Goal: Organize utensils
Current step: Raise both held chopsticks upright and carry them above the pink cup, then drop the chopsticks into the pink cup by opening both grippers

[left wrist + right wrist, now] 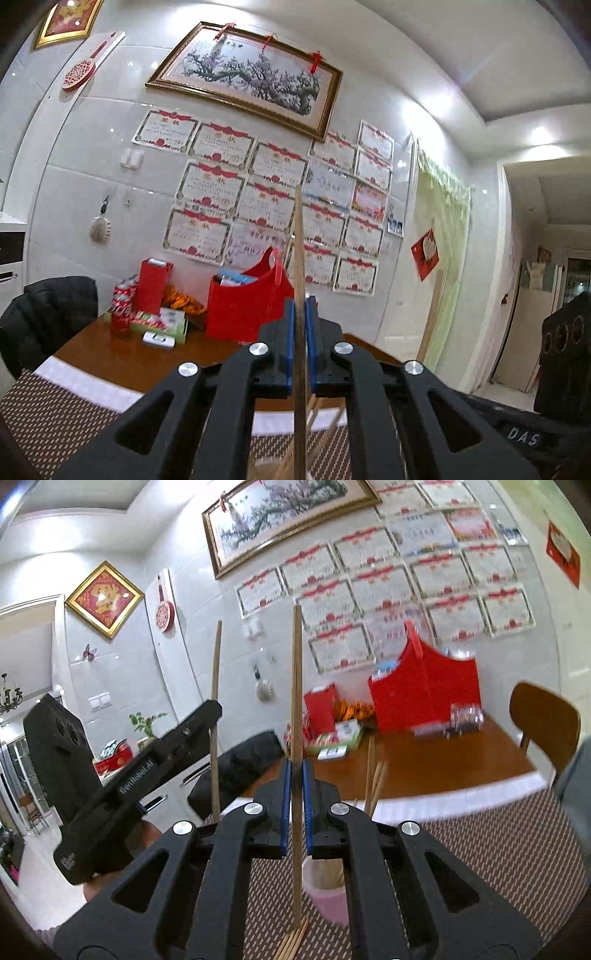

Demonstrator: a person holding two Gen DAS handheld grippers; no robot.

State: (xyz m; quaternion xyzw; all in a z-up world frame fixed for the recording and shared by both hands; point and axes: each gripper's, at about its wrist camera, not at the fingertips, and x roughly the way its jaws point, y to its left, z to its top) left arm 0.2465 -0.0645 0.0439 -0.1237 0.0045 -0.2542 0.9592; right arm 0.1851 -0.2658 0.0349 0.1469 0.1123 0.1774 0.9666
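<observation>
While each tool pinches one upright wooden chopstick, the left tool [302, 314] on its stick [300, 258] and the right tool [295, 775] on its stick [296, 686], lowering each tip-first into the pink plastic cup [328, 897] on the woven-mat bench [480, 856] should avoid snagging the chopsticks already standing inside.

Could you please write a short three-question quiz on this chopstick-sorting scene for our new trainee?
1. True or false: the right tongs grip one upright chopstick.
2. Which container on the woven mat already holds chopsticks? A) red bag B) pink cup C) glass jar
3. Fill in: the left tongs are shut on a ____.

Key:
1. True.
2. B, the pink cup, just right of the right tongs.
3. Chopstick; the left chopstick stands nearly upright. More loose chopsticks lie on the mat.
</observation>
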